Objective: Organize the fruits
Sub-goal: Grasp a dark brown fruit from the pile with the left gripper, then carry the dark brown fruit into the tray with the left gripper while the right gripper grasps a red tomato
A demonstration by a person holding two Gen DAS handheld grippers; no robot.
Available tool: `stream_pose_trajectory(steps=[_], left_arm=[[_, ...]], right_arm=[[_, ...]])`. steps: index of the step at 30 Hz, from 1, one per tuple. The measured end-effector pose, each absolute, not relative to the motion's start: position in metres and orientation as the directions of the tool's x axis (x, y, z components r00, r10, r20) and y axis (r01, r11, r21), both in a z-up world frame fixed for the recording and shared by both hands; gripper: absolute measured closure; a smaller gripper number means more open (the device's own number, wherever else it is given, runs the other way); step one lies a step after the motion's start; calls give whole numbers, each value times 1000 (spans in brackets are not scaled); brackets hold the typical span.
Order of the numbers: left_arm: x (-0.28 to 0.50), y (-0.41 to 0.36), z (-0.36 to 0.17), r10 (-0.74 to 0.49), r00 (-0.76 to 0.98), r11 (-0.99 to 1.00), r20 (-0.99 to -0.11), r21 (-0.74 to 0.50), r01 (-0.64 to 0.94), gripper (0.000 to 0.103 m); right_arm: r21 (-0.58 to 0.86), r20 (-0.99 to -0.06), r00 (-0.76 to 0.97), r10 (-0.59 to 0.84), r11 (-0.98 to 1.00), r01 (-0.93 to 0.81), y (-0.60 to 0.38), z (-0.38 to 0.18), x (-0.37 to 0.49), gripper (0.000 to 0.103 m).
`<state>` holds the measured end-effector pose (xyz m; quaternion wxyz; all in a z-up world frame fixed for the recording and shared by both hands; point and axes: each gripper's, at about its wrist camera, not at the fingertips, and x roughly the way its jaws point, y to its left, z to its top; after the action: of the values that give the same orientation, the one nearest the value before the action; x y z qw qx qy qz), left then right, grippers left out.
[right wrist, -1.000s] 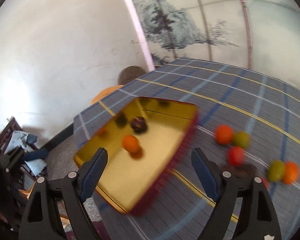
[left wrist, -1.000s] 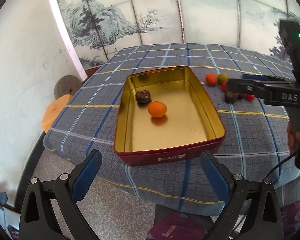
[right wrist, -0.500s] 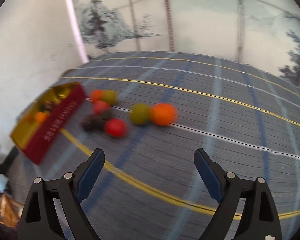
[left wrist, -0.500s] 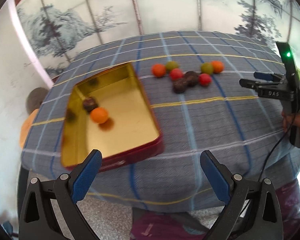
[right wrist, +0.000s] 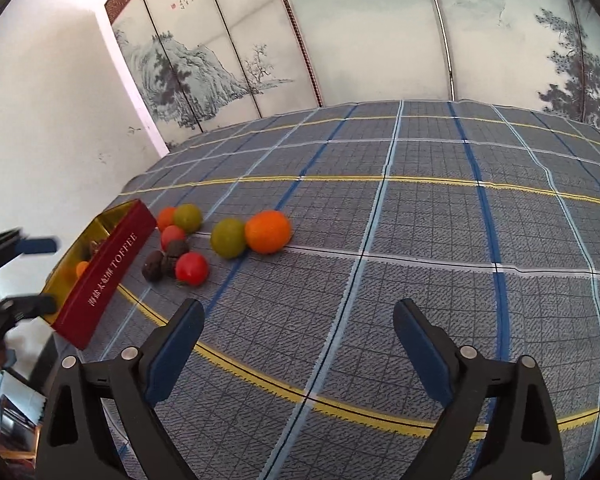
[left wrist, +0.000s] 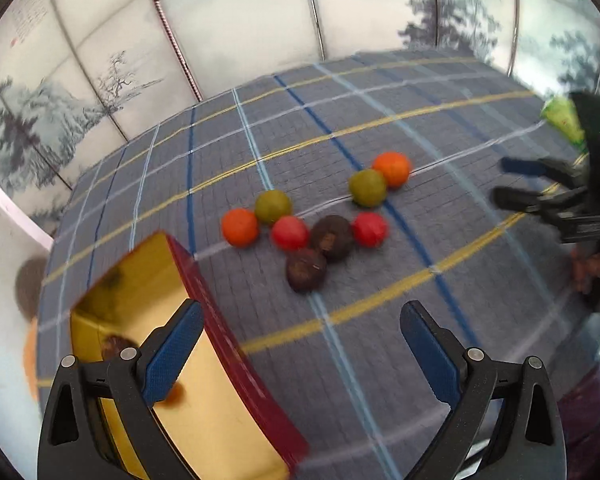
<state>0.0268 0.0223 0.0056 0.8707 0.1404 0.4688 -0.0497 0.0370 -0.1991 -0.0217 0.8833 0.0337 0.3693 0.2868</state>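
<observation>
Sitting on a woven plaid tablecloth (right wrist: 420,240) (grey, with blue, white and yellow stripes): a loose cluster of small round fruits, ahead of and left of the right gripper's (right wrist: 296,336) jaws. Smooth orange fruit (right wrist: 268,231) touches a matte green one (right wrist: 229,237); glossy red fruit (right wrist: 192,268) sits beside two wrinkled dark-brown ones (right wrist: 158,265). Further left, a rectangular tin (right wrist: 108,268), red outside with "TOFFEE" lettering and shiny gold inside, holds an orange fruit and a dark one.

Right gripper pitched down over bare cloth, jaws opening, nothing between the blue textured pads.

Left gripper (left wrist: 300,356) angled steeply down, jaws spread and empty. Tin's red wall (left wrist: 236,344) runs just inside its left finger (left wrist: 172,356); fruit cluster lies ahead, dark fruit (left wrist: 306,270) closest.
</observation>
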Motion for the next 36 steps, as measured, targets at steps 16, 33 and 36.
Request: stream_pose_trajectory(steps=[16, 33, 36], left_arm=[[96, 31, -52, -72, 340, 947, -938, 42, 318, 43], [14, 33, -3, -178, 451, 984, -874, -145, 107, 67], [-2, 36, 6, -188, 476, 982, -859, -168, 84, 67]], right_arm=[[312, -619, 541, 569, 810, -496, -202, -22, 38, 5], [234, -652, 431, 623, 707, -668, -135, -17, 37, 18], [169, -699, 392, 597, 672, -721, -100, -22, 42, 36]])
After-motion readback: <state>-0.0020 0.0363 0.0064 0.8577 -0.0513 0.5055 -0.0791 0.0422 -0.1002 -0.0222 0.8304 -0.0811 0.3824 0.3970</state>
